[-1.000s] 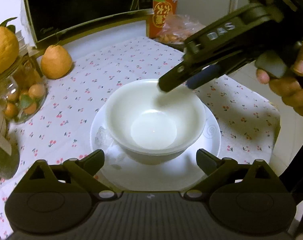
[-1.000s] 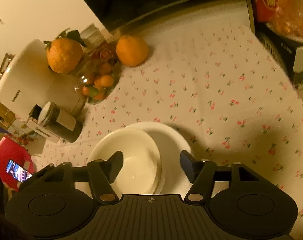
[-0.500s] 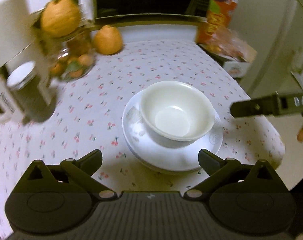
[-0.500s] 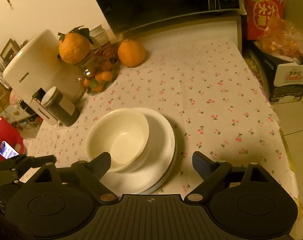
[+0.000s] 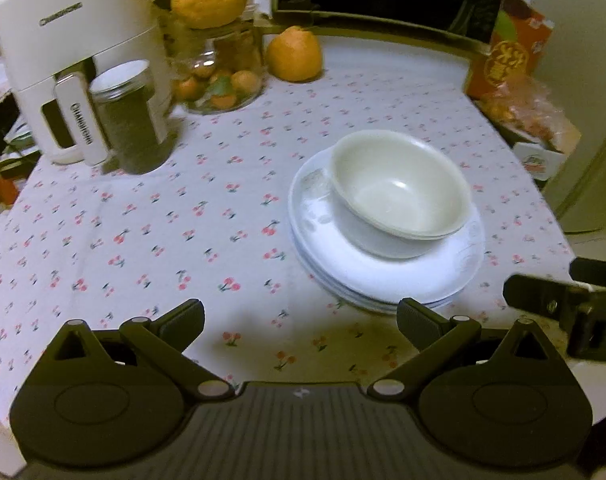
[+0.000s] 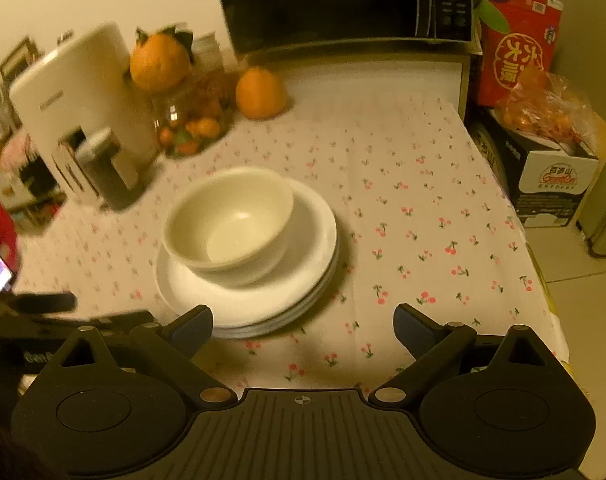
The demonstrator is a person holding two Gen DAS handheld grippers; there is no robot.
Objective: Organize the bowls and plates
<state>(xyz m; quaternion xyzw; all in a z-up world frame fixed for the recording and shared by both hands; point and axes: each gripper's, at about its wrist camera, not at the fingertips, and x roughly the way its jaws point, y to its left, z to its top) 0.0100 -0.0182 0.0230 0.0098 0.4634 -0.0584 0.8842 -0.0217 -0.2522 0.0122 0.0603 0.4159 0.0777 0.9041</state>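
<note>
The bowls point(image 5: 399, 196) sit nested on the stack of plates point(image 5: 383, 276) on the cloth point(image 5: 143, 220); from the rim lines there seem to be two or three bowls, though I cannot count them for sure; the stack lies ahead of the left claw point(image 5: 301, 316) and a little to its right, and ahead of the right claw point(image 6: 303, 320) and a little to its left. Both claws stand with fingers wide apart, holding nothing, each low over the cloth at the near edge of the plates and clear of them.

By my reading the stacking looks done, and the step in hand is to draw off cleanly or to square the pile. To do that well: keep both claws spread and lift them up and back, so no finger catches the plate rim; the bowls sit off-centre on the plates, towards the jar point(image 5: 133, 120) side, so if they are to be centred, pinch the near bowl wall gently with one claw and slide it slowly; the other claw may steady the plate edge, for glazed ware slips on cloth.
</note>
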